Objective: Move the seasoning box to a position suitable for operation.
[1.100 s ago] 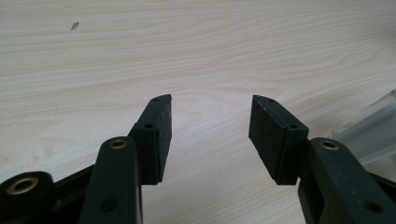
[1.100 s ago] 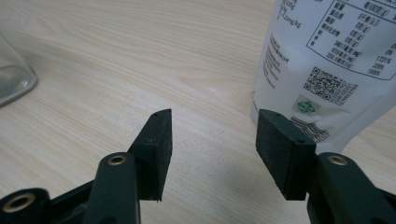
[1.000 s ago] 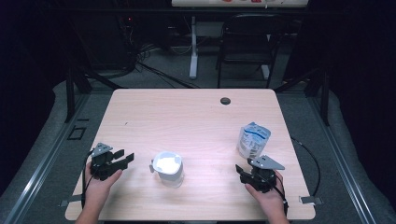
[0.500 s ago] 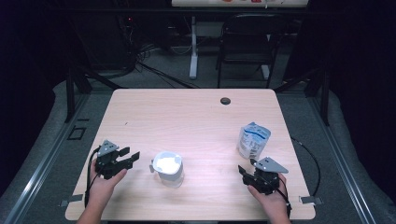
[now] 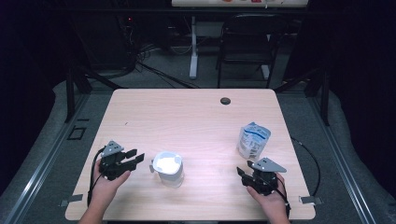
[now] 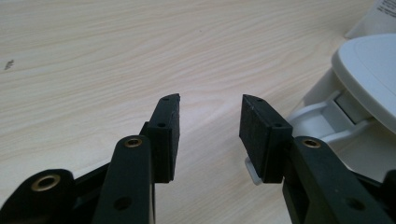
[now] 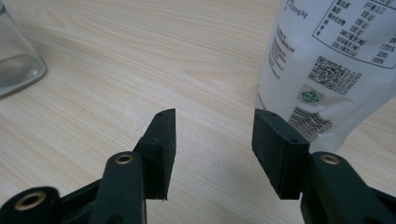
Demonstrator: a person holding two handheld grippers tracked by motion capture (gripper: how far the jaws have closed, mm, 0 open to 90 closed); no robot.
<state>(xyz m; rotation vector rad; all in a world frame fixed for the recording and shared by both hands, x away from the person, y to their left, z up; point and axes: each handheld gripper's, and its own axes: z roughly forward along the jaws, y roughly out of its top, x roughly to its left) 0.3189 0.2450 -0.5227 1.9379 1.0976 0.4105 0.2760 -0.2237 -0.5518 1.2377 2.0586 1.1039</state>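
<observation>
A clear glass jar with a white lid [image 5: 167,167] stands near the table's front, left of centre. My left gripper [image 5: 138,158] is just left of it and points at it. In the left gripper view the gripper [image 6: 210,122] is open, its jaws have just been closing with nothing between them, and the white lid [image 6: 370,70] with its clasp [image 6: 322,122] sits to their right. A white printed pouch [image 5: 253,139] stands upright at the right. My right gripper [image 5: 241,173] is in front of the pouch. It [image 7: 213,136] is open, jaws also just closing on nothing, with the pouch [image 7: 329,60] ahead on the right.
The light wooden table [image 5: 187,116] has a dark round hole [image 5: 225,101] near its far edge. The jar's glass wall [image 7: 16,60] shows at the left edge of the right gripper view. A chair [image 5: 245,44] and cables stand beyond the table.
My left gripper has shifted a little to the right, toward the jar, and its jaws stand narrower. The right gripper stays in place, its jaws slightly narrower.
</observation>
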